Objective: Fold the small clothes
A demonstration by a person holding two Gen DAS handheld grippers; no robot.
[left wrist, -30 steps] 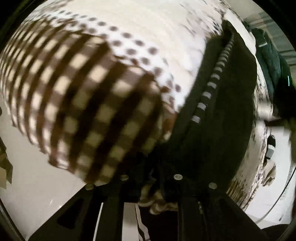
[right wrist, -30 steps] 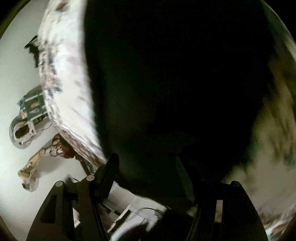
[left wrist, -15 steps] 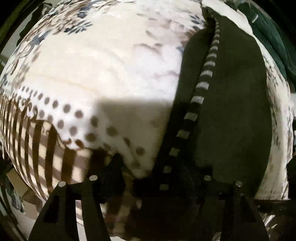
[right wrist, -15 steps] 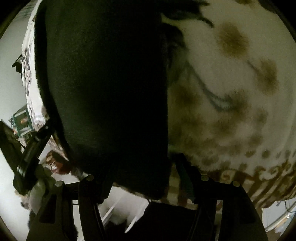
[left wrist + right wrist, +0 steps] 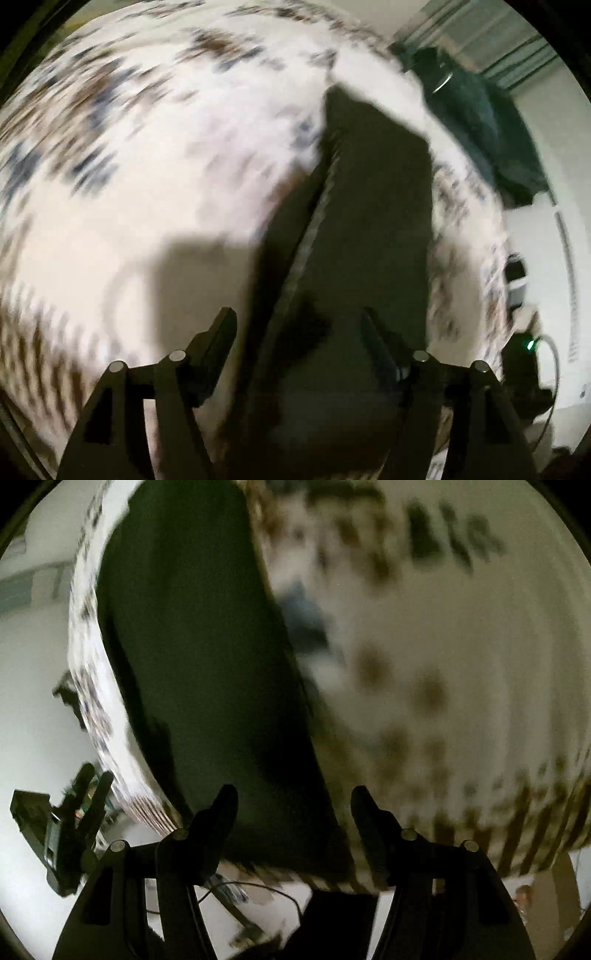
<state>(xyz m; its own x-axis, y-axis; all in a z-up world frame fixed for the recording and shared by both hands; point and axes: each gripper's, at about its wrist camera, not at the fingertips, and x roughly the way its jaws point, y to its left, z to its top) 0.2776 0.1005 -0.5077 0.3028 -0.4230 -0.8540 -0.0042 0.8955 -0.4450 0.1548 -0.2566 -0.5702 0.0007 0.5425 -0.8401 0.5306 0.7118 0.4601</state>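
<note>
A dark garment (image 5: 369, 229) with a pale striped side seam lies flat on a white patterned tablecloth (image 5: 147, 166). My left gripper (image 5: 299, 328) is open and empty just above the garment's near end. In the right wrist view the same dark garment (image 5: 192, 657) lies along the table's left edge. My right gripper (image 5: 291, 808) is open and empty over its near corner. Both views are motion-blurred.
The tablecloth (image 5: 443, 664) has brown dots and stripes near its edge. A dark green heap (image 5: 476, 110) lies at the far right of the table. My other gripper (image 5: 66, 830) shows at the lower left, off the table. The floor is pale.
Both grippers have opened and let go of the dark garment, which now lies flat on the table. Both have drawn back from it.
</note>
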